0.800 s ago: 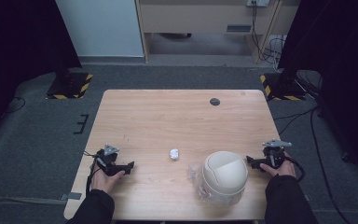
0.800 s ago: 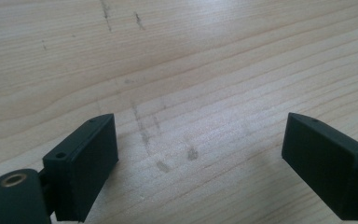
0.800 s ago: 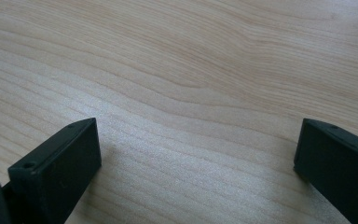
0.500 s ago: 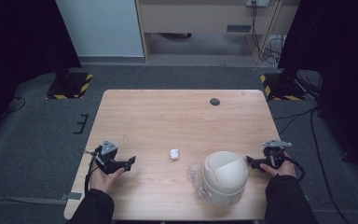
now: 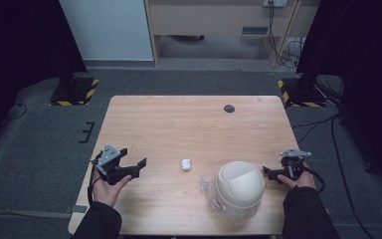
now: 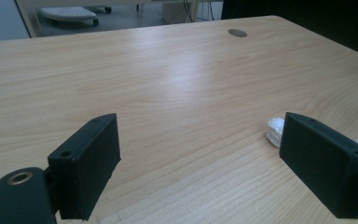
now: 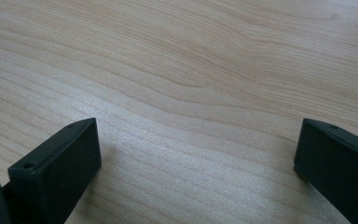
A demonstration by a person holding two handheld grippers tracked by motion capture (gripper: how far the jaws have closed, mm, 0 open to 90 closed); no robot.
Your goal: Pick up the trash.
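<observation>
Nothing gripped yet. My left gripper (image 5: 129, 168), jaws wide and empty, sits left of the small crumpled white paper wad (image 5: 185, 164). Right of the wad: cream domed plastic bin lid (image 5: 239, 185), then my right gripper (image 5: 271, 174), also wide, empty. Pale wood-grain table (image 5: 189, 124); grey carpet (image 5: 40, 149) around.

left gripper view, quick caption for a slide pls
Open left gripper low over the wooden table, a small white wad beside its right jaw.

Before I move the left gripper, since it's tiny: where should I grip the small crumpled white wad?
Across the small crumpled white wad's middle, from its left side, jaws low: it lies free on the wooden table, and the open left gripper already faces it.
</observation>
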